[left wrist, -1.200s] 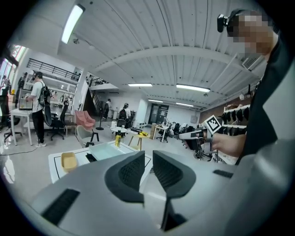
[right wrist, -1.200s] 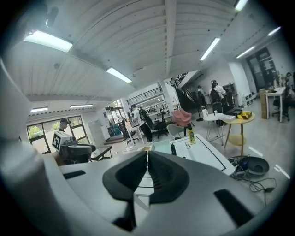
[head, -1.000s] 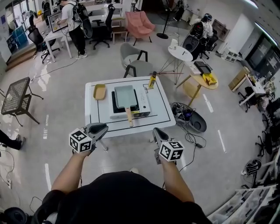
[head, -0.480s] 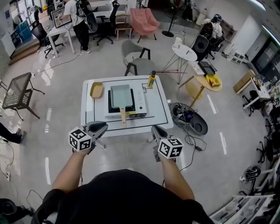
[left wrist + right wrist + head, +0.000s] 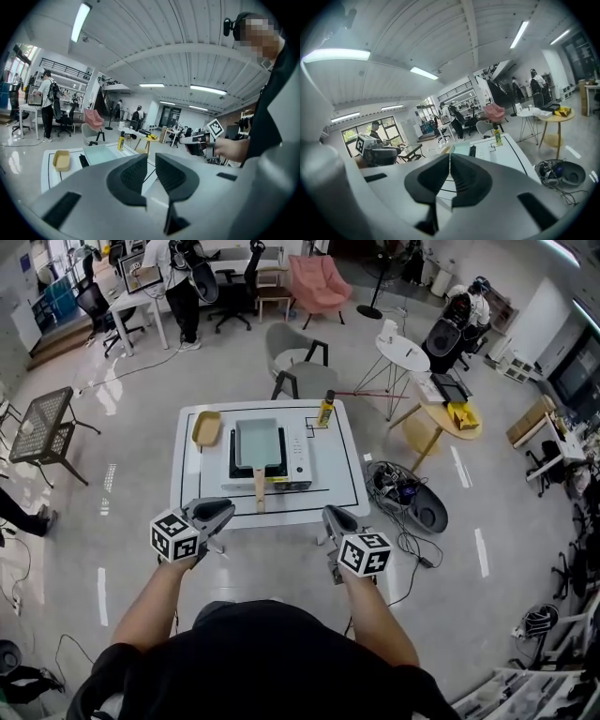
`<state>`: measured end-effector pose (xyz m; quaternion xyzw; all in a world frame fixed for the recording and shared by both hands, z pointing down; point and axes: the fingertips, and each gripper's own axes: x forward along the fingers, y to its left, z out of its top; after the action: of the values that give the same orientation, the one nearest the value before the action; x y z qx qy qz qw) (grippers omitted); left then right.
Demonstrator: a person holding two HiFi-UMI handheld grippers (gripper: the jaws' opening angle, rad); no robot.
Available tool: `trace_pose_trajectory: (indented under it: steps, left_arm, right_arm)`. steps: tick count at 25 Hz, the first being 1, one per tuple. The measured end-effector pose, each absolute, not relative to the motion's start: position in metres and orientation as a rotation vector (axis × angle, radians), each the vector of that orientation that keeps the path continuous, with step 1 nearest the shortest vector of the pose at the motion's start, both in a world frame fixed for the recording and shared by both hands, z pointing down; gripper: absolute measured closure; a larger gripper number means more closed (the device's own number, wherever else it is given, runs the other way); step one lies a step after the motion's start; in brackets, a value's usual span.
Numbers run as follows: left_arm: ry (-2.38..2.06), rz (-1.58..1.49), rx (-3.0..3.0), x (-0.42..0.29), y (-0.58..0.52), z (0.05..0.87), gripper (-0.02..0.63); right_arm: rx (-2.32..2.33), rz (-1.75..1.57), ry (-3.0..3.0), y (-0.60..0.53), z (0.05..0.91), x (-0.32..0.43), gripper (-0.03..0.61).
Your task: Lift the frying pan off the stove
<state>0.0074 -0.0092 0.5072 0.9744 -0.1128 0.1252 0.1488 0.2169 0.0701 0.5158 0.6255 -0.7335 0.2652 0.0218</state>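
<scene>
A pale rectangular frying pan [image 5: 257, 442] with a wooden handle [image 5: 260, 489] rests on a portable stove [image 5: 298, 461] in the middle of a white table [image 5: 347, 484]. The handle points toward me. Both grippers hang in front of the table's near edge, short of it. My left gripper [image 5: 223, 511] is shut and holds nothing, and so is my right gripper [image 5: 331, 516]. Past the left gripper's [image 5: 151, 159] fingertips, the left gripper view shows the pan [image 5: 101, 153]. In the right gripper view the pan [image 5: 461, 149] lies beyond the right gripper [image 5: 450, 157].
A yellow tray [image 5: 206, 427] sits at the table's far left, and a yellow bottle [image 5: 326, 412] stands at its far right. A grey chair [image 5: 298, 371] stands behind the table. Cables and a dark case [image 5: 408, 493] lie on the floor to the right.
The table has drifted slightly left and up in the head view as my head moved. Both grippers stay shut in about the same place before me.
</scene>
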Motion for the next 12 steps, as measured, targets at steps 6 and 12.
trace_pose_trajectory:
  steps: [6, 12]
  left_arm:
    - [-0.339, 0.371, 2.793, 0.0047, -0.0057, 0.5075, 0.554]
    - [-0.344, 0.372, 2.794, 0.0055, -0.0085, 0.5081, 0.554]
  right_arm:
    - [1.916, 0.832, -2.284, 0.0690, 0.5170, 0.2155, 0.566]
    - [1.900, 0.827, -2.292, 0.0638, 0.5160, 0.2154, 0.566]
